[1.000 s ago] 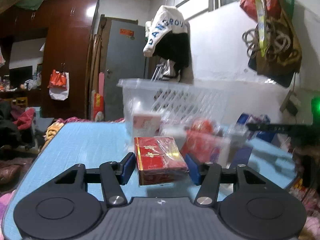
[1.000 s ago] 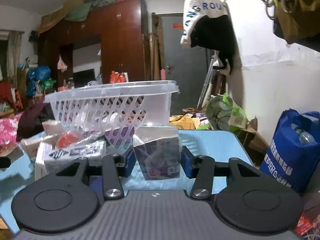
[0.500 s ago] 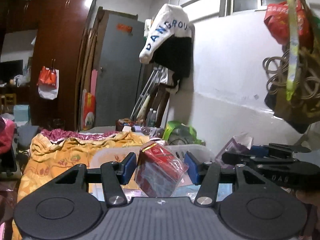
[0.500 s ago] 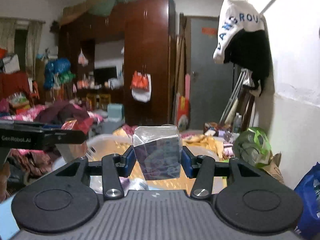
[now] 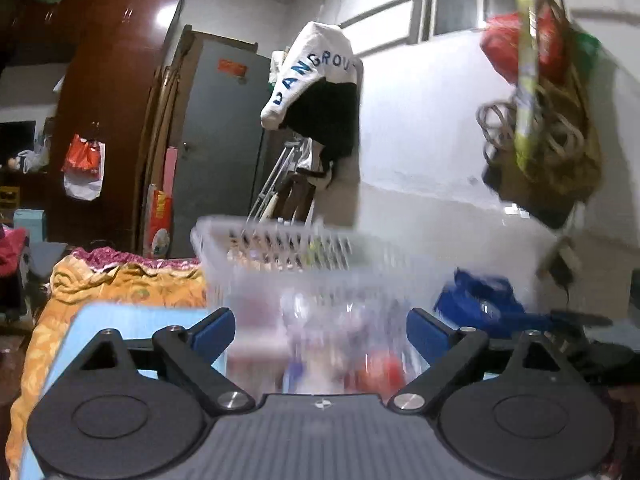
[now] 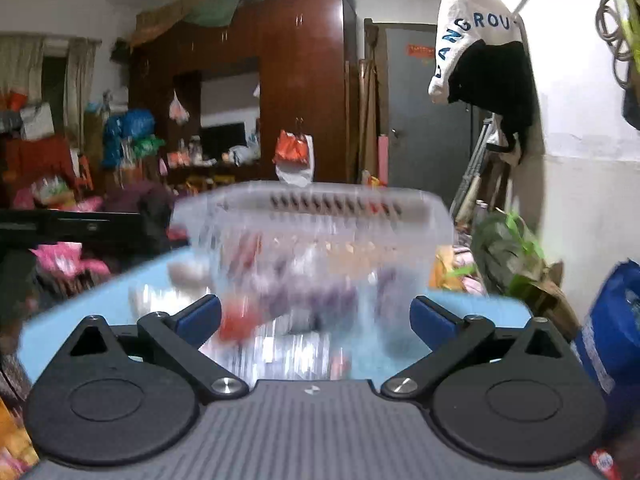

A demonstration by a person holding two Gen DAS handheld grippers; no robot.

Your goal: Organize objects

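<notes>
L fingers [image 5: 320, 330] opening, spread wide, nothing pinched. R fingers [image 6: 316, 318] same: opening, wide, empty. Basket [image 5: 276, 236] just ahead of both, on blue bench [image 5: 132, 320], blurred. Red + purple packs inside, too smeared to ID. Blue bag [image 6: 612, 320] at R of bench.

Blue table [image 6: 80, 300], clear basket [image 6: 400, 204] on it

One clear basket [image 5: 280, 248] on one blue table [image 5: 132, 320], two grippers, left gripper [image 5: 320, 330] and right gripper [image 6: 316, 316], contents blurred beyond counting.
</notes>
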